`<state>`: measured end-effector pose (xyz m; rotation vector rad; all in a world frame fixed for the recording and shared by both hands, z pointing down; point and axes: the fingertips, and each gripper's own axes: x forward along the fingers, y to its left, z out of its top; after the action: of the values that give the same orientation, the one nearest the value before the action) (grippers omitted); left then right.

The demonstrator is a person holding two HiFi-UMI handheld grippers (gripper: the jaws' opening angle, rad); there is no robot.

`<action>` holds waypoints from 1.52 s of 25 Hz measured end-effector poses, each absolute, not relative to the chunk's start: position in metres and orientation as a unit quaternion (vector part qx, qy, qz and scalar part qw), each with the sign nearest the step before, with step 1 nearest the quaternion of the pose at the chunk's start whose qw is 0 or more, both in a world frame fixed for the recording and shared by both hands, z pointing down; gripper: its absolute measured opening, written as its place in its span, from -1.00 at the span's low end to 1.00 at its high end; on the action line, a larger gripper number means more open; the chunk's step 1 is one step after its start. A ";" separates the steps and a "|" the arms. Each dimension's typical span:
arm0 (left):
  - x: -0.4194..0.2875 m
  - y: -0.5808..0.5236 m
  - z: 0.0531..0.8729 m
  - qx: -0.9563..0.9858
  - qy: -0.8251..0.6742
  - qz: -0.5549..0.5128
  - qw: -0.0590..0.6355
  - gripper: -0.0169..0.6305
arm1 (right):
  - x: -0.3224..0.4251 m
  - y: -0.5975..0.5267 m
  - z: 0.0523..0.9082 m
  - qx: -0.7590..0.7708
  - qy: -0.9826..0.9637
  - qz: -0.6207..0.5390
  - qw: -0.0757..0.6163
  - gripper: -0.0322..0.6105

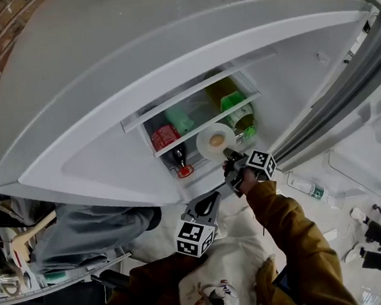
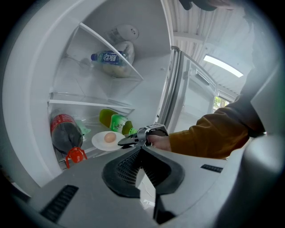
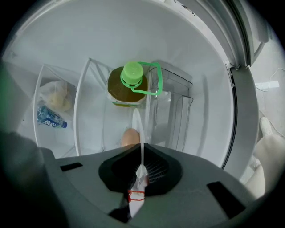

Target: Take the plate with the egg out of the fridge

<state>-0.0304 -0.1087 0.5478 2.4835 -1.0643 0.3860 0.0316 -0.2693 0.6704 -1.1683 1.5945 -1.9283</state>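
Our left tongs [image 2: 141,150] are clenched on nothing. Their view shows a dark soda bottle [image 2: 64,133], then the round white plate [image 2: 100,141] lying flat inside the white fridge [image 2: 35,80], with the smooth egg [image 2: 109,138] on it. Our right tongs [image 3: 141,149] grip its rim, seen edge-on there and possibly ceramic, with a green-capped yellow jug [image 3: 129,84] beyond.

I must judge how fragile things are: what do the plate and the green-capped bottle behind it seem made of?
Plate: white, smooth, thin-rimmed, faintly glossy; ceramic or melamine, the look leaves it open. Bottle: probably clear plastic, since yellowish liquid shows through and the cap and carrying loop are moulded green.
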 end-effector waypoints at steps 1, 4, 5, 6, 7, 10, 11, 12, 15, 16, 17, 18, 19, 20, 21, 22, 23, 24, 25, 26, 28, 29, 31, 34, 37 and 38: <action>-0.030 -0.109 0.548 0.890 -0.382 0.138 0.205 -0.92 | 0.032 -0.269 0.669 -0.414 0.569 -0.685 0.190 -0.84; -0.029 -0.108 0.548 0.891 -0.381 0.139 0.203 -0.92 | 0.033 -0.268 0.667 -0.411 0.573 -0.683 0.191 -0.84; -0.028 -0.108 0.547 0.892 -0.380 0.139 0.203 -0.92 | 0.033 -0.267 0.666 -0.409 0.574 -0.683 0.192 -0.84; -0.027 -0.108 0.547 0.892 -0.379 0.139 0.204 -0.92 | 0.033 -0.267 0.665 -0.408 0.574 -0.683 0.193 -0.84; -0.027 -0.108 0.547 0.892 -0.379 0.139 0.204 -0.92 | 0.033 -0.266 0.664 -0.406 0.576 -0.683 0.193 -0.84; -0.026 -0.108 0.549 0.892 -0.378 0.138 0.207 -0.92 | 0.033 -0.261 0.661 -0.399 0.581 -0.683 0.191 -0.84; -0.026 -0.107 0.549 0.892 -0.377 0.138 0.208 -0.92 | 0.033 -0.259 0.660 -0.397 0.582 -0.683 0.191 -0.84; -0.026 -0.107 0.548 0.892 -0.377 0.137 0.208 -0.92 | 0.034 -0.256 0.658 -0.394 0.584 -0.683 0.190 -0.84; -0.025 -0.108 0.548 0.892 -0.377 0.136 0.208 -0.92 | 0.037 -0.248 0.655 -0.388 0.587 -0.684 0.191 -0.84; -0.025 -0.108 0.548 0.892 -0.377 0.136 0.209 -0.92 | 0.038 -0.245 0.654 -0.386 0.589 -0.684 0.190 -0.84; -0.025 -0.108 0.549 0.892 -0.376 0.135 0.210 -0.92 | 0.039 -0.242 0.653 -0.383 0.591 -0.684 0.189 -0.84; -0.024 -0.108 0.548 0.893 -0.375 0.135 0.210 -0.92 | 0.040 -0.239 0.652 -0.381 0.593 -0.683 0.188 -0.84; -0.024 -0.107 0.548 0.893 -0.375 0.135 0.209 -0.92 | 0.042 -0.236 0.651 -0.380 0.595 -0.683 0.188 -0.84; -0.024 -0.107 0.548 0.893 -0.374 0.134 0.209 -0.92 | 0.043 -0.234 0.651 -0.379 0.596 -0.683 0.189 -0.84; -0.023 -0.107 0.548 0.894 -0.374 0.134 0.209 -0.92 | 0.045 -0.231 0.650 -0.377 0.596 -0.683 0.190 -0.84; -0.022 -0.107 0.548 0.894 -0.373 0.134 0.209 -0.92 | 0.047 -0.228 0.649 -0.376 0.596 -0.683 0.191 -0.84; -0.022 -0.106 0.548 0.894 -0.372 0.133 0.209 -0.92 | 0.049 -0.226 0.649 -0.375 0.596 -0.683 0.192 -0.84; -0.021 -0.106 0.548 0.895 -0.371 0.133 0.210 -0.92 | 0.051 -0.224 0.649 -0.375 0.597 -0.683 0.192 -0.84; -0.021 -0.106 0.548 0.895 -0.371 0.133 0.210 -0.92 | 0.053 -0.221 0.648 -0.374 0.597 -0.683 0.193 -0.84; -0.021 -0.105 0.548 0.895 -0.370 0.133 0.210 -0.92 | 0.054 -0.218 0.648 -0.373 0.598 -0.683 0.193 -0.84; -0.021 -0.104 0.549 0.895 -0.368 0.134 0.211 -0.92 | 0.055 -0.211 0.645 -0.370 0.599 -0.684 0.191 -0.84; -0.021 -0.104 0.549 0.896 -0.368 0.134 0.212 -0.92 | 0.056 -0.208 0.643 -0.369 0.601 -0.684 0.190 -0.84; -0.021 -0.103 0.548 0.896 -0.366 0.134 0.211 -0.92 | 0.058 -0.203 0.639 -0.366 0.604 -0.682 0.189 -0.84; -0.020 -0.102 0.548 0.897 -0.364 0.133 0.211 -0.92 | 0.062 -0.195 0.631 -0.363 0.607 -0.680 0.193 -0.84; -0.020 -0.101 0.548 0.897 -0.362 0.132 0.214 -0.92 | 0.063 -0.187 0.623 -0.359 0.609 -0.680 0.192 -0.84; -0.020 -0.101 0.547 0.898 -0.362 0.131 0.214 -0.92 | 0.063 -0.185 0.620 -0.357 0.608 -0.682 0.194 -0.84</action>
<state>-0.0201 -0.1005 0.5471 2.4896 -1.0047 0.3639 0.0630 -0.1850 0.6202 -1.0024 1.7062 -1.9118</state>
